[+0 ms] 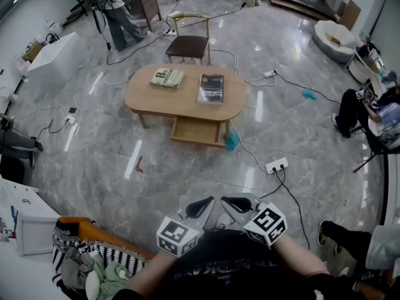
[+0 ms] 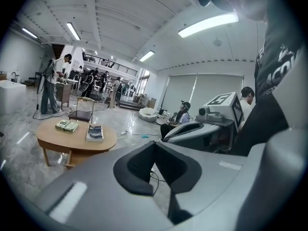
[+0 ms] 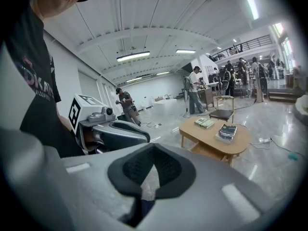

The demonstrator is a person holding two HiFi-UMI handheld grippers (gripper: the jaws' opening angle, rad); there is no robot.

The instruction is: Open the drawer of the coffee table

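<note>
- Left claw point(image 1: 201, 206) and right claw point(image 1: 235, 204): both pressed together, nothing between the pads, side by side low in the head view, well short of the bench point(image 1: 181, 104).
- Left gripper view: left claw point(image 2: 155, 143) has its tips meeting and is empty. The right gripper sits just beside it, with the bench off to the left point(image 2: 57, 138).
- Right gripper view: right claw point(image 3: 153, 147) is likewise closed on nothing, with the bench ahead to the right point(image 3: 202, 131).
- Power strip point(image 1: 276, 165) lies on the floor point(image 1: 94, 149) between the claws and the bench, off the bench's right end, with a cable running from it.
- Drawer point(image 1: 199, 132) hangs under the bench's near edge and juts out toward the claws, apart from both of them.
- A teal thing point(image 1: 231, 142) lies on the floor at the drawer's right corner; I can't tell what it is.
- On the bench top: green book point(image 1: 167, 78) on the left and dark book point(image 1: 211, 88) on the right, apart from each other.
- Chair point(image 1: 188, 42) stands just behind the bench.
- A person point(image 1: 119, 14) stands beyond the bench, far left.
</note>
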